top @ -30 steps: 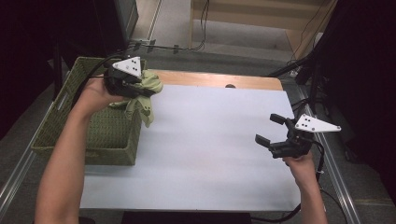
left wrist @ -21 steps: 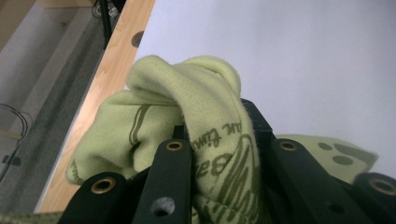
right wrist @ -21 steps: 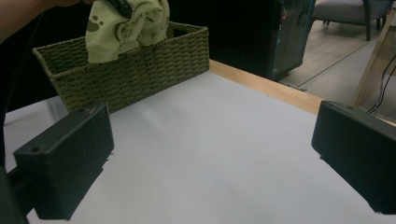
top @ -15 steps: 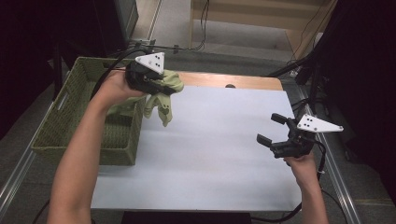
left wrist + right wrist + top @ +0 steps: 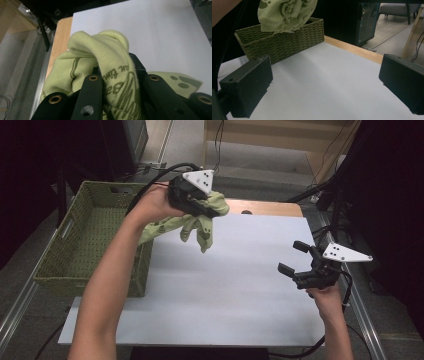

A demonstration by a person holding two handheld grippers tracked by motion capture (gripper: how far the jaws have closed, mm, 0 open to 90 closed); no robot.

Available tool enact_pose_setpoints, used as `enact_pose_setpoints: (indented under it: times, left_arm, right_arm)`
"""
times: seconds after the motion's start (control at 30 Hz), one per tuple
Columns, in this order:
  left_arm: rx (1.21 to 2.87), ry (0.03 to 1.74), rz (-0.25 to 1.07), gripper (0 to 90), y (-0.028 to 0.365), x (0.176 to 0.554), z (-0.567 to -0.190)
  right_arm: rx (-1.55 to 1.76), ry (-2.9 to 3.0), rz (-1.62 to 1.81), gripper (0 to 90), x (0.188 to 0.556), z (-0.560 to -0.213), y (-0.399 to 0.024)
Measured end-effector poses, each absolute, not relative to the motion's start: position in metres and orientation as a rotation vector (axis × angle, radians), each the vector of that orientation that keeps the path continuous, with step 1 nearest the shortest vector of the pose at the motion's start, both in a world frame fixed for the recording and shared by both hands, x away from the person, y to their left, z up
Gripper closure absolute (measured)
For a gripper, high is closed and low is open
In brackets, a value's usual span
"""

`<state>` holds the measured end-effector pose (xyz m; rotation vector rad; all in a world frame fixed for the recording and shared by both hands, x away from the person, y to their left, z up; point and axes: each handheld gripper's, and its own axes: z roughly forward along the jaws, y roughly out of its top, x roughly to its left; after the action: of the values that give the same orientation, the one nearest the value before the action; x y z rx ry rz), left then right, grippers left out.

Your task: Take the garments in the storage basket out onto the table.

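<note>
Clamping a pale green printed cloth (image 5: 200,217), the left gripper (image 5: 197,200) hangs above the white table surface (image 5: 225,285) at about 11 o'clock in the high view. In the left gripper view the cloth (image 5: 110,62) bunches between and over the two black jaws, one tail hanging toward the basket. The right gripper (image 5: 305,265), at 3 o'clock, stands with jaws spread wide, nothing between them. One woven green basket (image 5: 85,245) sits at 9 o'clock, at the table's left edge. A bare wooden strip (image 5: 270,207) runs along the far edge. Grey floor and cables lie beyond. Count: two grippers, one cloth, one basket.
</note>
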<state>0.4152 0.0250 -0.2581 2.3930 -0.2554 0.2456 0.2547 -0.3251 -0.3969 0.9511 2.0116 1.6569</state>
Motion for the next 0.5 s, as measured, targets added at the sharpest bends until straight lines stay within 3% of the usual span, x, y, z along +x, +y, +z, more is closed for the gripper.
enact_pose_setpoints:
  times: [0.5]
  left_arm:
    - [2.428, -0.372, 0.191, 77.3, -0.049, 0.409, -0.271]
  right_arm:
    - [0.943, 2.001, 1.662, 0.0, 0.251, -0.394, -0.331]
